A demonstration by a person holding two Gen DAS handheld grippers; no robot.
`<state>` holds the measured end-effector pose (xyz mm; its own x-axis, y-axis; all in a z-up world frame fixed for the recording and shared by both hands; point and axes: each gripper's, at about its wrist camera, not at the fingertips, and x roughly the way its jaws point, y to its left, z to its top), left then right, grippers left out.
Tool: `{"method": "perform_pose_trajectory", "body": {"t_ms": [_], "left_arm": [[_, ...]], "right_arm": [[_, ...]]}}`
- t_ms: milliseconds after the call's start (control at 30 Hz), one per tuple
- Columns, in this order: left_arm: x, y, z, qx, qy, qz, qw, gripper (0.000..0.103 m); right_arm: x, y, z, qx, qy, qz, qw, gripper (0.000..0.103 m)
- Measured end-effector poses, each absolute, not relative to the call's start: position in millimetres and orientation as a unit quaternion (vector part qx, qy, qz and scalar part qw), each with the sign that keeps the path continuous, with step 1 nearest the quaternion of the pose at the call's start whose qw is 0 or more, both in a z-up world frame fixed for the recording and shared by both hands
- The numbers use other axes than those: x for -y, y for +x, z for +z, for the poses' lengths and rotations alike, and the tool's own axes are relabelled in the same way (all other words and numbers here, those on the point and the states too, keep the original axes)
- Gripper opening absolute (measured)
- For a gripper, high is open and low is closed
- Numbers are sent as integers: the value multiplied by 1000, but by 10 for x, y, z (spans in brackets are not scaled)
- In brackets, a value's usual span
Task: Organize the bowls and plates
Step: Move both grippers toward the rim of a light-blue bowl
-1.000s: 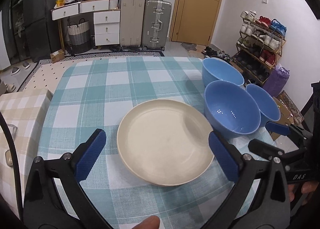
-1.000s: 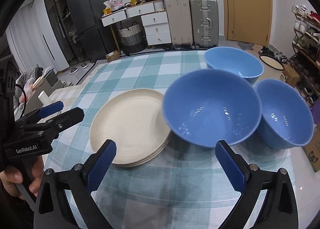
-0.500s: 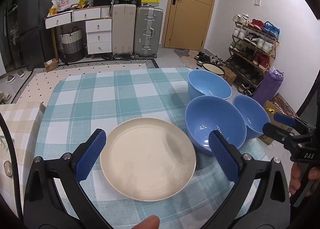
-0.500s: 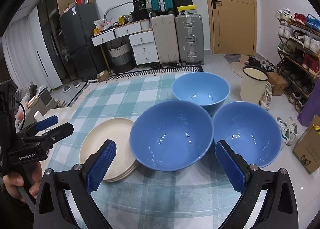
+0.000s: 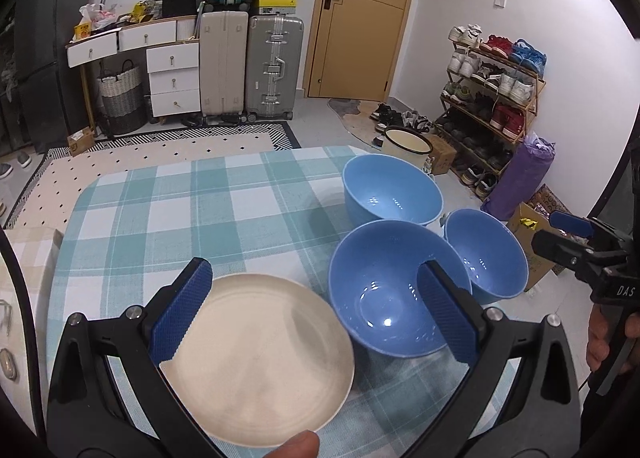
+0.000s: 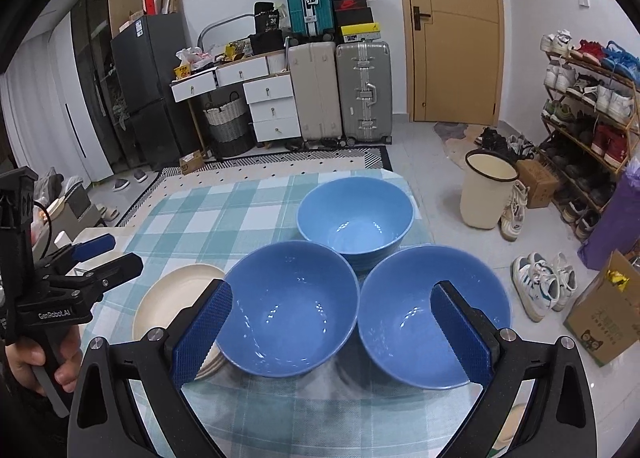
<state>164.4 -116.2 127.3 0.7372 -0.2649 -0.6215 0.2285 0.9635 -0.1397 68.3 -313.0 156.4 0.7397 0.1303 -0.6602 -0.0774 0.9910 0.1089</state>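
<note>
Three glossy blue bowls (image 6: 292, 306) beside stacked cream plates (image 5: 260, 354) (both grippers (image 5: 316, 310) (image 6: 332, 334) wide open, empty)

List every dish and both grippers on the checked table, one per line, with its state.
left gripper: open, holding nothing
right gripper: open, holding nothing
cream plates: stacked flat on the table
near left blue bowl: upright, empty, beside the plates
near right blue bowl: upright, empty
far blue bowl: upright, empty, not nested
</note>
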Motion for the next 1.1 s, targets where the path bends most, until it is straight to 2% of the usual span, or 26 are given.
{"method": "perform_pose_trajectory", "body": {"t_ms": [1100], "left_arm": [[1621, 3015, 972, -375, -26, -134, 917, 102]], "right_arm": [[3883, 1839, 1327, -392, 56, 34, 917, 101]]}}
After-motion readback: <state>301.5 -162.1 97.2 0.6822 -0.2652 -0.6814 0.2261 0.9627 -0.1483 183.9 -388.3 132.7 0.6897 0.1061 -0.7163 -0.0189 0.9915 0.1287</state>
